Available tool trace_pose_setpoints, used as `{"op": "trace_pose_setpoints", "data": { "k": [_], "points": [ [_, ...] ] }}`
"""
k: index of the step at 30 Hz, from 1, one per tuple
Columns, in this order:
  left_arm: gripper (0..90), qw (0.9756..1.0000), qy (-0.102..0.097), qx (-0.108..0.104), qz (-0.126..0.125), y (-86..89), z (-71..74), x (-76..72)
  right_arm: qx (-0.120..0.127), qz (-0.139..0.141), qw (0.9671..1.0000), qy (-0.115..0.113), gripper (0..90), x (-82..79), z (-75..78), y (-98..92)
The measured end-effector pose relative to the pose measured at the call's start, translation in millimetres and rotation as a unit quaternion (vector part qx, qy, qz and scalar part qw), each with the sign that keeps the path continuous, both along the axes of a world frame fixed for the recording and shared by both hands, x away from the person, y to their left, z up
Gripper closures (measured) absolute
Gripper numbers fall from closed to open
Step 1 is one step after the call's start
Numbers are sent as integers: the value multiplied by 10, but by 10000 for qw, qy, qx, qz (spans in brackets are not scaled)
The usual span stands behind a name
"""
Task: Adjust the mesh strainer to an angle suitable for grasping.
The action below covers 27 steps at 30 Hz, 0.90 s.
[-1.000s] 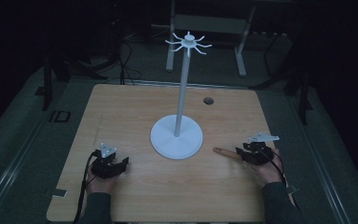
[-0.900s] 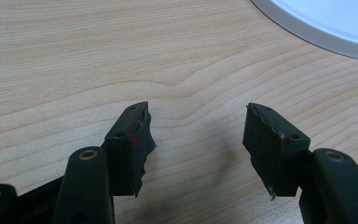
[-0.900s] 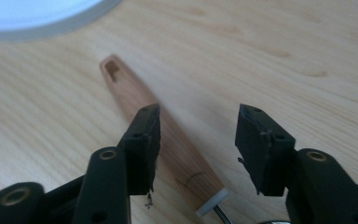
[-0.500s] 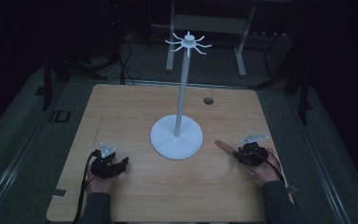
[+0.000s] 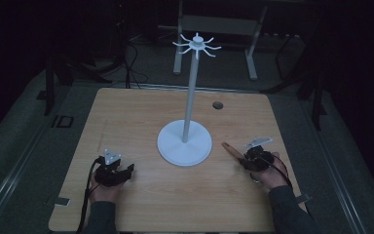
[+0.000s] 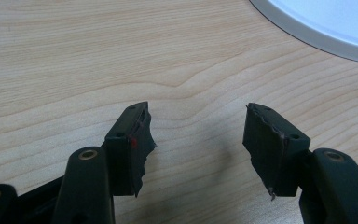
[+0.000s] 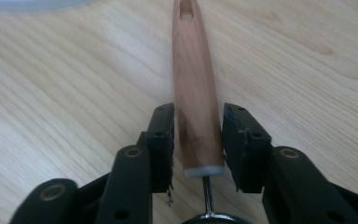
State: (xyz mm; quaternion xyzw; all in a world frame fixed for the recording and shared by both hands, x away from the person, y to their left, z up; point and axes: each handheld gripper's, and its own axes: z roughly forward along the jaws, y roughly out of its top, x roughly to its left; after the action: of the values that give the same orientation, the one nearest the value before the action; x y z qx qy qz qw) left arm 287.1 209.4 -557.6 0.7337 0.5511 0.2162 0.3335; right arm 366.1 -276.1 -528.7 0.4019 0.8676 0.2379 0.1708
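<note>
Right gripper (image 7: 198, 135) jaws astride wooden utensil handle (image 7: 193, 88), slim gaps either side, not clamped; could roll or skew off-centre on closing.

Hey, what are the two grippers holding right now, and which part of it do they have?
The right gripper straddles a wooden handle near its metal-shank end; its jaws have just been opening, with a small gap showing, so no firm hold. The left gripper is open, holding nothing.

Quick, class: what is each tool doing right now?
Left tool: open, nothing between its jaws.
Right tool: jaws around the wooden handle, just opening slightly; whether they grip cannot be told.
</note>
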Motion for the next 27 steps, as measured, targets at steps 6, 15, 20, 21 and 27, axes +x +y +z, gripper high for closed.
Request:
{"op": "trace_pose_setpoints", "data": {
  "k": [6, 15, 20, 21, 27],
  "points": [
    [416, 10000, 10, 20, -16, -4, 0, -1, -260, 182, 9992, 227, 605, 5, -11, -30],
    [416, 10000, 6, 13, -7, -4, -1, 0, -347, 227, 9978, 511, 641, 76, -10, -30],
    [416, 10000, 4, -1, 6, -3, -4, 4, -287, 202, 9970, 689, 672, 123, -20, -30],
    [416, 10000, 2, 0, 4, -5, -4, 4, -282, 201, 9968, 717, 676, 131, -19, -28],
    [416, 10000, 0, 2, 2, -4, -3, 4, -277, 150, 9967, 745, 692, 144, -15, 10]
  ]
}}
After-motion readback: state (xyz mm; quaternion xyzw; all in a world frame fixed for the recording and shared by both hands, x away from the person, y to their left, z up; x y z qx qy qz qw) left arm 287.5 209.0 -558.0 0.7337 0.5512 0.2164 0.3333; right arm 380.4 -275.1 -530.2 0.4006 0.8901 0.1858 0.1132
